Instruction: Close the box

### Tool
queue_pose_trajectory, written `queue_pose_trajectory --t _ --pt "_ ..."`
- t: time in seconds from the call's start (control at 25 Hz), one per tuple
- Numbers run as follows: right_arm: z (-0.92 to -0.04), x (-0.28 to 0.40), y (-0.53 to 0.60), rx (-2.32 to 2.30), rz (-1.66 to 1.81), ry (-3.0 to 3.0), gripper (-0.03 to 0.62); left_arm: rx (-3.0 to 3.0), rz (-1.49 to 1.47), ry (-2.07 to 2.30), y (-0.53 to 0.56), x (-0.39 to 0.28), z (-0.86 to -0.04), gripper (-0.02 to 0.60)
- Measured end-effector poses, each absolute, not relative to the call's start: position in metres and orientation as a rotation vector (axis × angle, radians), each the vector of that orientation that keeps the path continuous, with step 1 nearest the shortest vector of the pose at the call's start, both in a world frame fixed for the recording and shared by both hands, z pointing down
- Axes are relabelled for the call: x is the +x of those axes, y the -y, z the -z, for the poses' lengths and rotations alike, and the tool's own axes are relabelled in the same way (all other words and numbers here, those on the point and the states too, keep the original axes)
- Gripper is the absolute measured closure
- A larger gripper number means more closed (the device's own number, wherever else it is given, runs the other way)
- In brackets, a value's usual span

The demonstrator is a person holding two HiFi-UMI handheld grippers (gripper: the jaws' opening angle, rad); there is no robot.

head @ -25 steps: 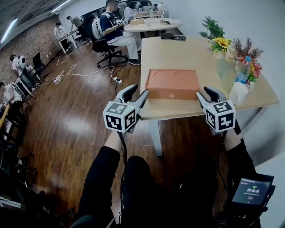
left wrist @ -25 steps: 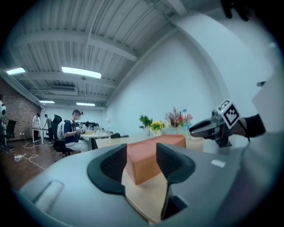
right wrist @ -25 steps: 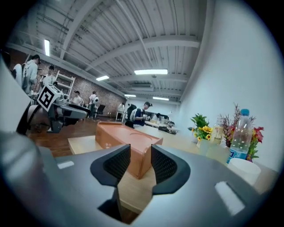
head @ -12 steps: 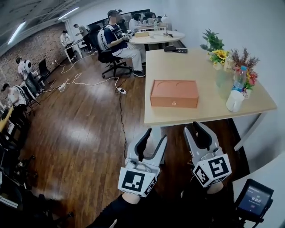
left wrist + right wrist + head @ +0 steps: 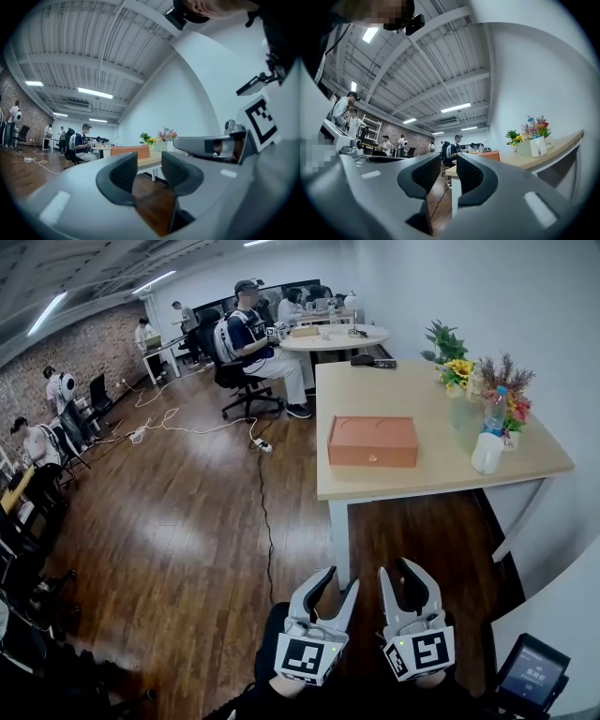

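Observation:
An orange box (image 5: pixel 372 441) with its lid down lies on the wooden table (image 5: pixel 412 381), far ahead of me. Both grippers hang low over the floor, well short of the table and touching nothing. My left gripper (image 5: pixel 342 577) has its jaws drawn almost together with nothing between them. Beside it, my right gripper (image 5: pixel 397 568) is closing, also on nothing. The left gripper view shows the left gripper (image 5: pixel 149 161) with the box (image 5: pixel 130 151) small beyond it. In the right gripper view the right gripper (image 5: pixel 449 164) points towards the table's end.
Flower vases (image 5: pixel 462 381), a bottle (image 5: pixel 494 414) and a white cup (image 5: pixel 487 453) stand at the table's right side. Seated people (image 5: pixel 253 324) work at desks behind. Cables (image 5: pixel 262 484) trail across the wooden floor. A small screen (image 5: pixel 527 674) sits at lower right.
Both grippers have dropped away from the table edge beside the box, down and back towards me. The table now lies farther off. Both pairs of jaws have narrowed.

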State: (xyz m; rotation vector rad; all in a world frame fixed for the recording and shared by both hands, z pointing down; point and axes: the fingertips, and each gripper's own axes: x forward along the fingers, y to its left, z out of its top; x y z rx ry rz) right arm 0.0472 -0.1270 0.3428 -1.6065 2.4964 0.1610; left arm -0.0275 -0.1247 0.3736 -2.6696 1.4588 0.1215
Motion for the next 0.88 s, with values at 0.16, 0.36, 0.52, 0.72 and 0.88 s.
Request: queue_pose_trajectory --t 0.16,0.36,0.52,0.72,0.88 --pt "-0.348 0.028 0.098 -1.642 -0.254 -2.534 0.488 -2.735 -0.073 -1.477 0.106 -0.041 -0.392 0.439" --pt "-0.360 0.024 0.092 -1.670 -0.193 -2.564 0.490 -2.720 -0.120 -1.454 0.094 -0.047 -0.384 0.439" --pt "-0.360 0.021 0.087 -1.692 -0.188 -2.558 0.500 -2.705 -0.121 -1.453 0.088 -0.053 -0.378 0.440" --pt "-0.360 0.020 0.088 -1.699 -0.192 -2.557 0.510 -2.708 -0.121 -1.457 0.088 -0.057 -0.382 0.440" --pt "-0.361 0.020 0.089 -1.696 -0.192 -2.558 0.510 -2.698 -0.111 -1.456 0.089 -0.057 -0.376 0.440"
